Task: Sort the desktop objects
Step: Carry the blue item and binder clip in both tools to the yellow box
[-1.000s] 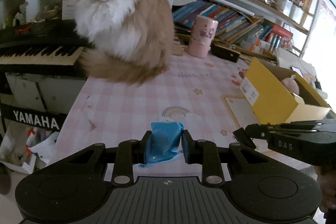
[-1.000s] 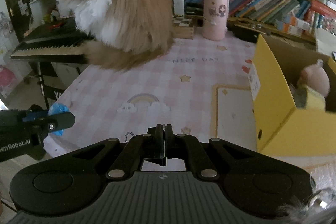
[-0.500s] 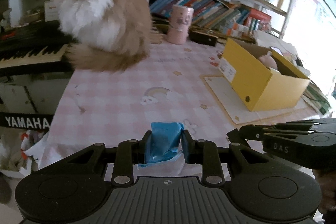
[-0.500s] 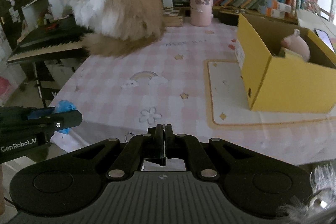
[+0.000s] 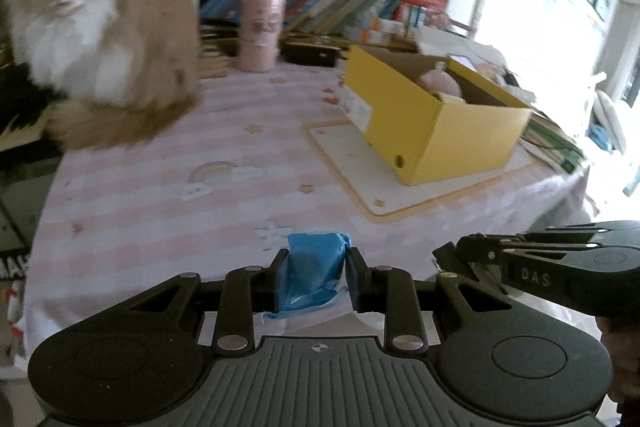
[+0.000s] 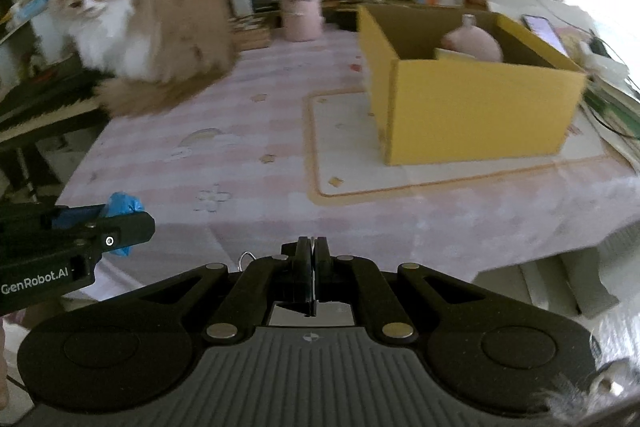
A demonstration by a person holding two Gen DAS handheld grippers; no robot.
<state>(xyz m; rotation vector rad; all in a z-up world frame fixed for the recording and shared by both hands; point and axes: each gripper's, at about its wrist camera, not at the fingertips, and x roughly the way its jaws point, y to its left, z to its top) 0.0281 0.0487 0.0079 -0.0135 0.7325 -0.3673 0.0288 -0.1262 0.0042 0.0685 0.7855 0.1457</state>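
The left claw [image 5: 316,269] is clamped on a blue packet [image 5: 314,267], soft and crinkled, which stands upright between the pads at the near edge of the table [image 5: 160,195], its top above the fingertips and a loose flap hanging below them. The right claw [image 6: 311,251] is pressed fully together with nothing seen between its pads; a thin wire loop shows just to its left, and I cannot tell what that belongs to. The relation that matters is where the yellow box [image 5: 436,131] lies from the held packet: ahead and to the right, well apart from it, across bare pink cloth and the near corner of the white mat [image 5: 348,155] the box sits on. The box's long side runs away to the right, its top is open, and a pink round toy [image 5: 440,85] already lies inside. The right claw is nearer the box, but the left carries the load, so the likely move is a forward carry to the right, over the near wall. The cat [image 5: 100,39] sits far left, clear of that line. Compared with a second ago, both claws have swung toward the box: it was cut off at the right edge and now shows whole, nearer the middle, while the cat has slid leftward. The grip on the packet is unchanged.
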